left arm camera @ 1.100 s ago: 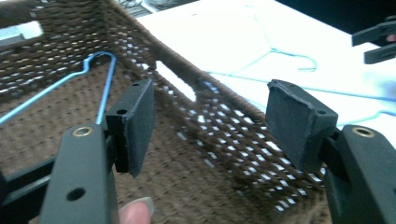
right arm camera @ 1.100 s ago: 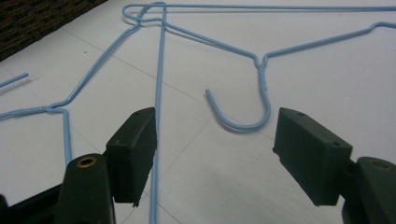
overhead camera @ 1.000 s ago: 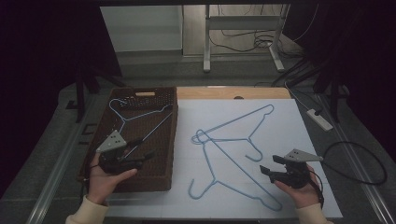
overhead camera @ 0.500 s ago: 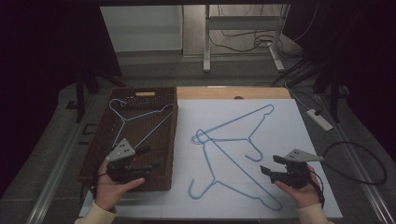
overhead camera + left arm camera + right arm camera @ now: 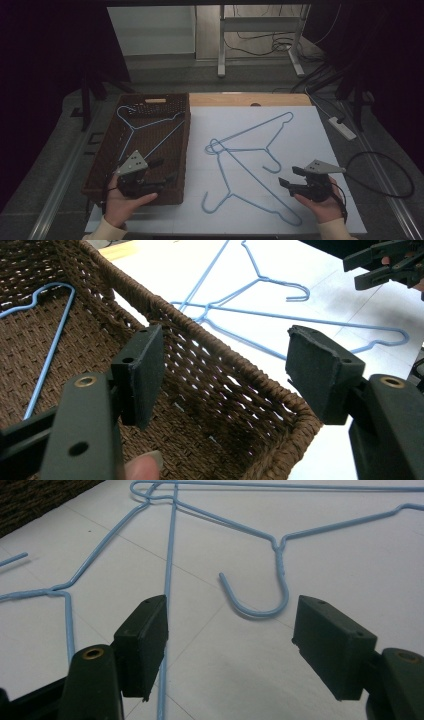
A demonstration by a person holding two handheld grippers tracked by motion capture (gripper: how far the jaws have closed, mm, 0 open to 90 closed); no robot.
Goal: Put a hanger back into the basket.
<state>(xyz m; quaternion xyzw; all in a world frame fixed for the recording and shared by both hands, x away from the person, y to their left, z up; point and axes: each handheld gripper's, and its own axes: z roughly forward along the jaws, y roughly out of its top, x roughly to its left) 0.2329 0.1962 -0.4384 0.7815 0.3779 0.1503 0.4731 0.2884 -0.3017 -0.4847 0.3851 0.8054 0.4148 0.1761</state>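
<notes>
Both grippers stand with jaws wide and empty. The right gripper [image 5: 289, 179] faces the two blue hangers [image 5: 250, 165] lying crossed on the white counter [image 5: 330, 135], seemingly lining up a pick; the left gripper [image 5: 162, 170] hovers over the wicker basket [image 5: 102, 160] holding another hanger [image 5: 145, 125].

A white sheet [image 5: 320, 135] is lying under the jaws of the right gripper [image 5: 288, 176], a power strip [image 5: 342, 128] is resting beyond them toward the right, a black cable [image 5: 380, 153] is looping beside them, and a metal stand [image 5: 220, 50] is standing far ahead.
</notes>
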